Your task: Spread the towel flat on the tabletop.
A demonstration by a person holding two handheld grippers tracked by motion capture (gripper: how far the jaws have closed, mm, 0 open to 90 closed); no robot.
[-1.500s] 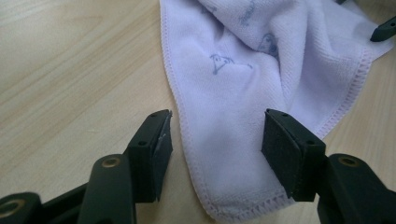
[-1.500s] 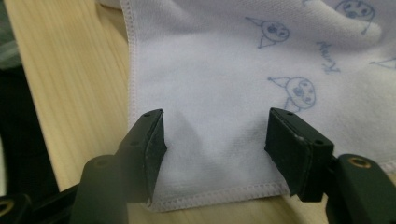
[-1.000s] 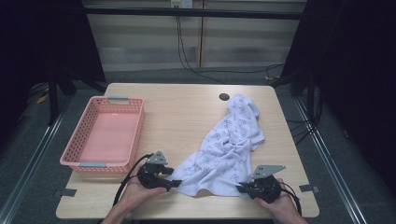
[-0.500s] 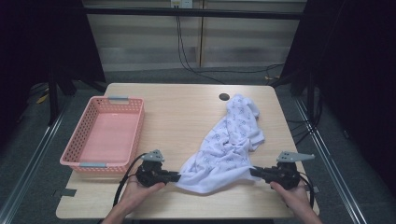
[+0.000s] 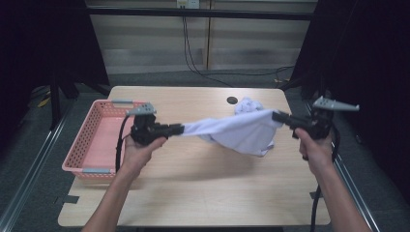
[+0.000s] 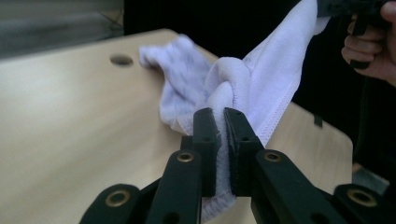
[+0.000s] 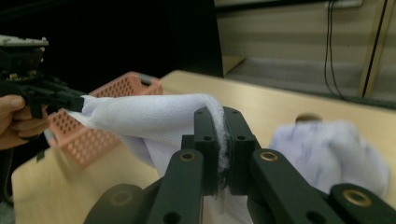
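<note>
While both grippers pinch opposite ends of the white cloth [image 5: 237, 131], it hangs stretched across the centre of the high view, sagging at lower right, one end trailing on the table [image 5: 203, 188]. Left gripper [image 5: 175, 129]: jaws closed on a bunched hem. Right gripper [image 5: 279, 116]: jaws closed on an edge. Judgement: lift and spread done; folding or placing into the pink basket [image 5: 92, 145] at centre left not yet begun.
</note>
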